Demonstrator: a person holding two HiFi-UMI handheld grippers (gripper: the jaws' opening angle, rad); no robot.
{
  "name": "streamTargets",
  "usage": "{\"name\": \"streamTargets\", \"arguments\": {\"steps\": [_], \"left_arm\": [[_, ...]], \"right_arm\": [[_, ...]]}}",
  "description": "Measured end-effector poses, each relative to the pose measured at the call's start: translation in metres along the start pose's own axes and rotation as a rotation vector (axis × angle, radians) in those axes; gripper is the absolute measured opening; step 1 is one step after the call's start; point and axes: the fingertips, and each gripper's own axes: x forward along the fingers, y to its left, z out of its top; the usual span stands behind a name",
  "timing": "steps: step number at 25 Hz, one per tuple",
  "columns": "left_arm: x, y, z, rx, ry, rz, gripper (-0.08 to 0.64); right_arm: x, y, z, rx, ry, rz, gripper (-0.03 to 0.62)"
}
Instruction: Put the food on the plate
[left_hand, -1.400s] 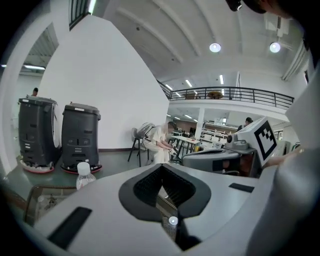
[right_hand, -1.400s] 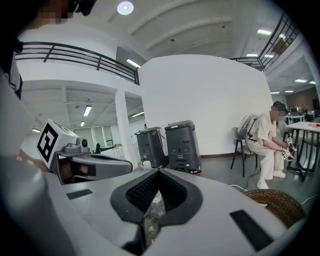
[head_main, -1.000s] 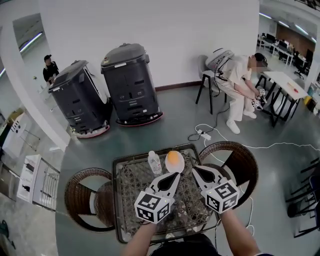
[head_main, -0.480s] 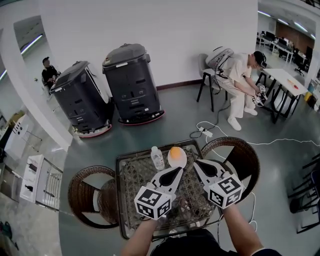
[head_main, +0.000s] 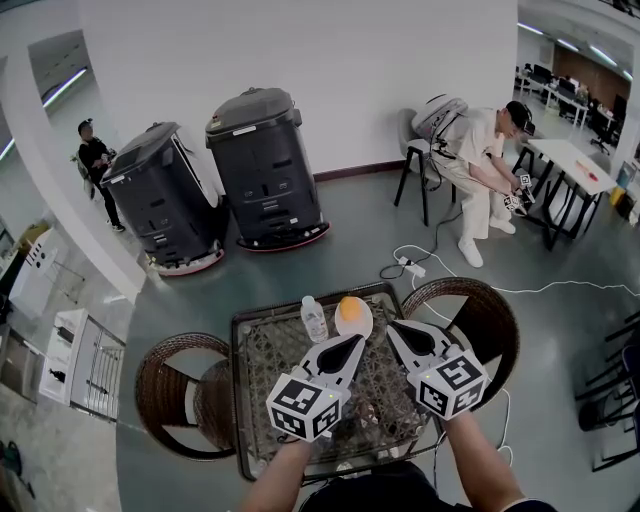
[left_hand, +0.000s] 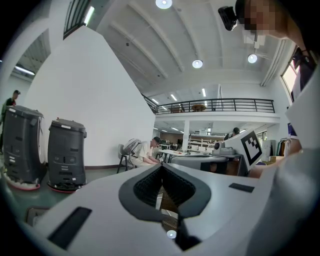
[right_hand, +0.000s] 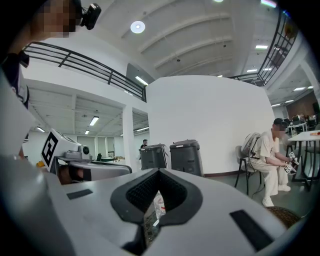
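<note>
Left gripper (head_main: 358, 342): fingers pressed together
Right gripper (head_main: 392, 327): fingers together (tips met)
Plate (head_main: 359, 327): far edge of the worktop (head_main: 268, 362), beside bottle (head_main: 314, 320)

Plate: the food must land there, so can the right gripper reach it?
Probably yes: the right gripper, shut on a packet, hovers just beside the plate with nothing between them.

No word, brand or number can be read anywhere. The white cubes on the left gripper (head_main: 357, 344) and the right gripper (head_main: 392, 328) bear black-and-white square markers, which are patterns rather than letters. The label on the small clear plastic bottle (head_main: 314, 319), the pale strip (head_main: 243, 129) atop the dark grey wheeled machine (head_main: 265, 180) and the fine print on a pale wrapper (right_hand: 152, 216) are all illegible.
</note>
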Motion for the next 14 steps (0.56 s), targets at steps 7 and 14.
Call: {"name": "streamTargets", "arguments": {"steps": [7, 14], "left_arm": [[0.0032, 0.0000, -0.0015, -0.002, 0.003, -0.004, 0.009], [0.0046, 0.0000, -0.0041, -0.006, 0.015, -0.006, 0.009]], "right_arm": [[0.0003, -0.0033, 0.0020, 0.003, -0.007, 0.000, 0.005], [0.0000, -0.0056, 0.0020, 0.015, -0.010, -0.004, 0.005]]}}
